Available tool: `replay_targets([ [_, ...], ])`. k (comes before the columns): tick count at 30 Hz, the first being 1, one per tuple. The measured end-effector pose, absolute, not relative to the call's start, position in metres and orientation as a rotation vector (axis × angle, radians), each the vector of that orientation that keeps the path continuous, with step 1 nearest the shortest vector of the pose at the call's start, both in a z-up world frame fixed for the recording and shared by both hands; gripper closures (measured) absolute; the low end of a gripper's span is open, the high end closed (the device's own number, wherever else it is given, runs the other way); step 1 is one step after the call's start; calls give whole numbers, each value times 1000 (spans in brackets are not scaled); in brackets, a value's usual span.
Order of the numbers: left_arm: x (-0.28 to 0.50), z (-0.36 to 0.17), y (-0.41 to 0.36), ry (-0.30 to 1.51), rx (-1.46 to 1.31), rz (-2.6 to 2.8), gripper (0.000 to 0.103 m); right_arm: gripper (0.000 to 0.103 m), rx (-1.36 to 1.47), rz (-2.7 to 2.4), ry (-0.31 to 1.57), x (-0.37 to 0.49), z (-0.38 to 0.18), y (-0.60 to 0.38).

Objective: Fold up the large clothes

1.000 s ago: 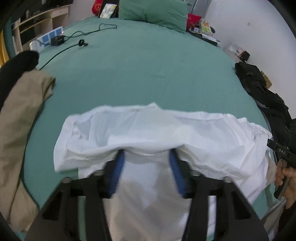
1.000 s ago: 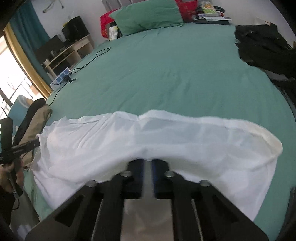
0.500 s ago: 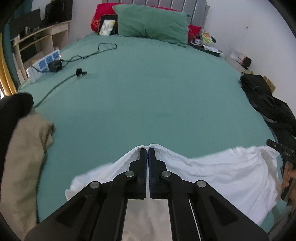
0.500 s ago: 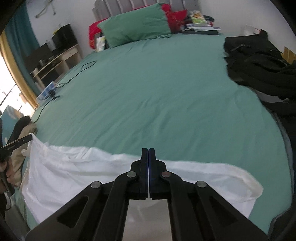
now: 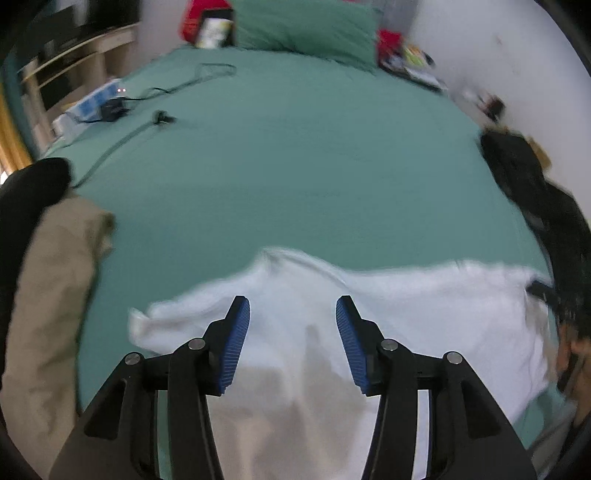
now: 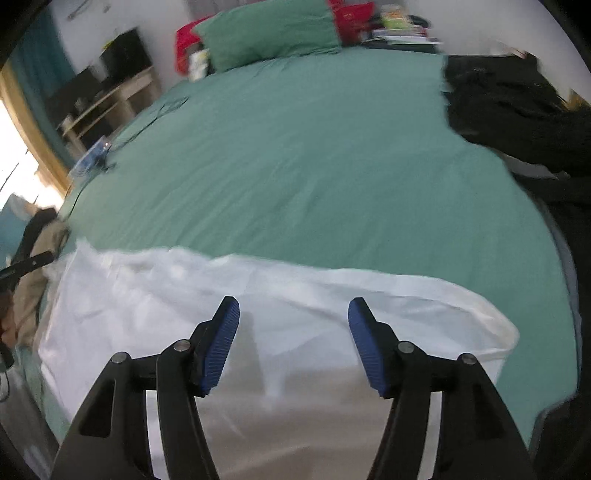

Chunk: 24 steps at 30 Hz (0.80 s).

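Note:
A large white garment [image 5: 406, 306] lies folded along the near edge of the green bed [image 5: 295, 166]; in the right wrist view the white garment [image 6: 147, 295] spreads across the lower half. My left gripper [image 5: 291, 314] hovers over it, jaws opening, blue pads [image 5: 236, 339] apart and off the cloth. My right gripper [image 6: 293, 317] is likewise opening above the fabric, pads [image 6: 365, 343] apart with nothing pinched between them. The other gripper shows at each view's edge, blurred.
A beige garment [image 5: 48, 295] and a black one [image 5: 26, 195] lie at the bed's left edge. Black clothing [image 6: 517, 110] is piled at the right. A power strip [image 5: 96, 107] with cables and a green pillow [image 5: 303, 26] sit toward the far end.
Both grippers, shut on the white garment's edge half a second ago, have opened and let it go. The garment now lies flat on the near part of the bed.

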<state>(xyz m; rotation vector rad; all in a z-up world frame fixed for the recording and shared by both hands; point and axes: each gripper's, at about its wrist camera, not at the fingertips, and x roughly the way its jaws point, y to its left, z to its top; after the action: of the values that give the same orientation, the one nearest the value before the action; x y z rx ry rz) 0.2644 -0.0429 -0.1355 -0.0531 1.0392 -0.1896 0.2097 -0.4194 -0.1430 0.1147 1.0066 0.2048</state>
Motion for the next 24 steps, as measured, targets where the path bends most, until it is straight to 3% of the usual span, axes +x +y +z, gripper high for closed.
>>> replay_targets([
  [9, 279, -181, -132, 1183, 122, -308, 51, 41, 43, 266, 1125, 243, -170, -389],
  [15, 305, -186, -147, 1168, 146, -263, 50, 41, -61, 188, 1111, 272, -169, -384],
  [24, 346, -174, -139, 1076, 130, -154, 50, 41, 24, -6, 1009, 292, -155, -423],
])
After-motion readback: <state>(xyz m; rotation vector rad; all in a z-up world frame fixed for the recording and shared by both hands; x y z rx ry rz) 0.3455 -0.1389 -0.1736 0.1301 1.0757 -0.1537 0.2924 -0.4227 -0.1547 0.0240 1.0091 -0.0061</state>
